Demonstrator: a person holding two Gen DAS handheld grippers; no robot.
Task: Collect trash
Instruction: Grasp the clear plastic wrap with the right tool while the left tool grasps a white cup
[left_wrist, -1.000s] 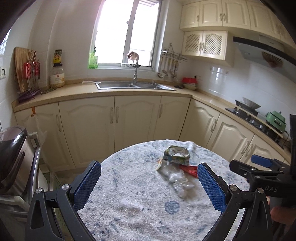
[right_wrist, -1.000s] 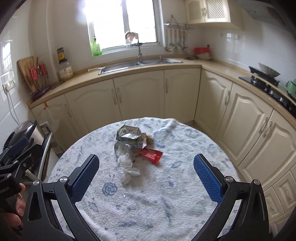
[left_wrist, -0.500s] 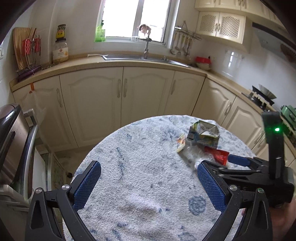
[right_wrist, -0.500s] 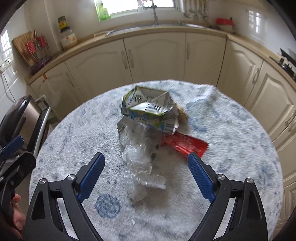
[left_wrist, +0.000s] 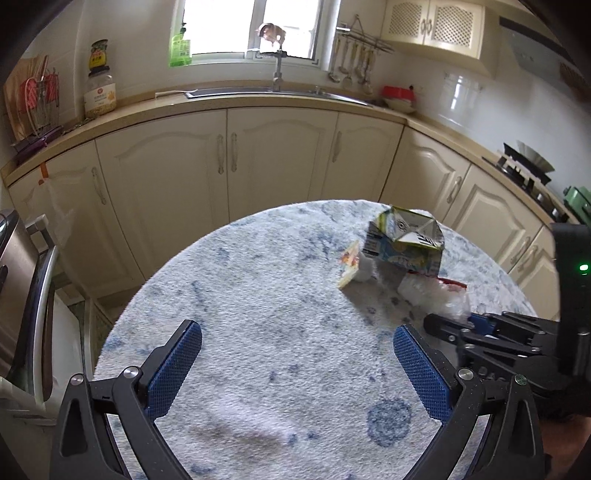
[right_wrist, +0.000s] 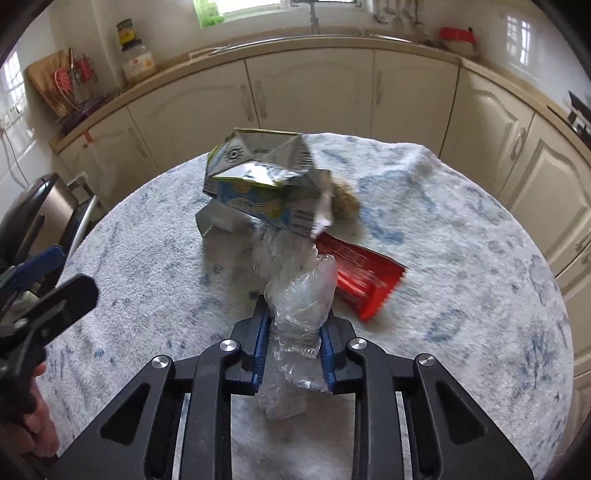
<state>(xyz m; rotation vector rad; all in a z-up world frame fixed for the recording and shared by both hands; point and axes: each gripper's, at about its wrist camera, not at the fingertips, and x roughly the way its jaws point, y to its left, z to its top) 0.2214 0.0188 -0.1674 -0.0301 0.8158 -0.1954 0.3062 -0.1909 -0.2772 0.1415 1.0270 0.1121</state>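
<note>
In the left wrist view the left gripper (left_wrist: 297, 363) sits at the bottom of the frame with jaws wide apart over bare cloth of the round table (left_wrist: 258, 295), nothing between them. In the right wrist view, at centre frame, the right gripper (right_wrist: 293, 334) is closing its jaws on the clear plastic wrap (right_wrist: 299, 295), pads pressing its sides. Just above lies the carton (right_wrist: 258, 184), and to the right the red wrapper (right_wrist: 364, 277).
</note>
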